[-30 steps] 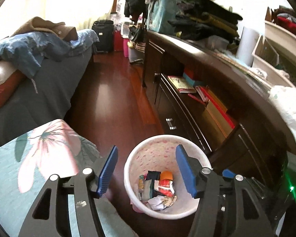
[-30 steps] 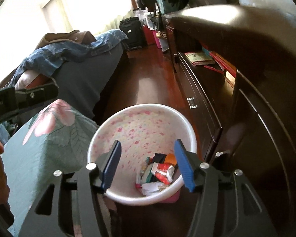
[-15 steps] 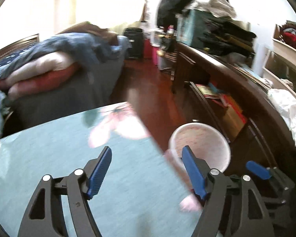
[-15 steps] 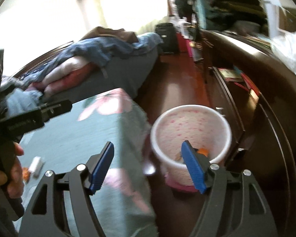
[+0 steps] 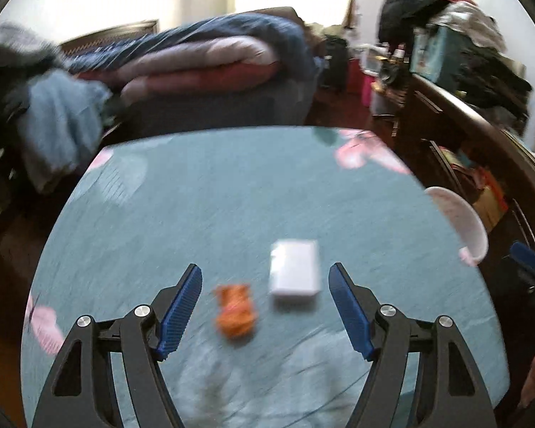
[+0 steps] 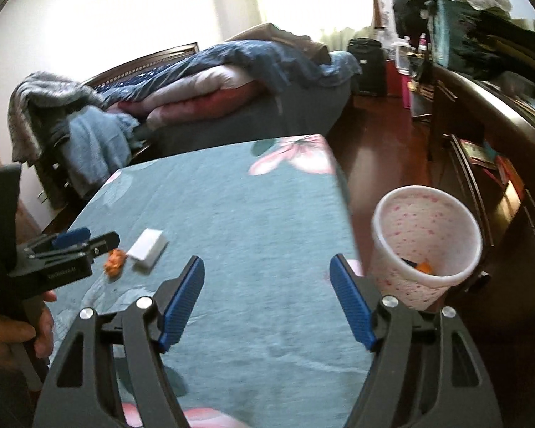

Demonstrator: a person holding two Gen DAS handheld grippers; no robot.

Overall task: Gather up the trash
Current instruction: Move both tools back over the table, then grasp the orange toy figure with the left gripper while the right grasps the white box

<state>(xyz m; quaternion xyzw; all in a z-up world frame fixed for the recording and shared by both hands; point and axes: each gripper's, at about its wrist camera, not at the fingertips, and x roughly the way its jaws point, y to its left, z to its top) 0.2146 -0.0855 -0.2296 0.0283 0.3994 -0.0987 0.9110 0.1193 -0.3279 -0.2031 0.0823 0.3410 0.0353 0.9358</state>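
Observation:
An orange crumpled wrapper [image 5: 236, 313] and a white flat box [image 5: 295, 271] lie on the teal flowered bedspread [image 5: 214, 207]. My left gripper [image 5: 265, 306] is open and empty, hovering just short of both, with the two pieces between its blue pads. The same wrapper [image 6: 115, 258] and box [image 6: 148, 248] show at the left in the right wrist view, beside the left gripper. My right gripper [image 6: 265, 297] is open and empty above the bedspread. The pink-speckled white bin [image 6: 426, 239] stands on the floor to its right with trash inside; its rim [image 5: 460, 214] shows in the left view.
A dark wooden dresser [image 6: 510, 149] with open shelves runs along the right. A bed piled with folded quilts and a blue blanket [image 6: 232, 82] stands behind. Dark red wood floor [image 6: 378, 149] lies between bed and dresser, with a black suitcase [image 6: 365, 64] at the far end.
Both grippers have swung left from over the bin to over the bedspread. The wrapper and box have come into view in front of the left gripper. Both stay open.

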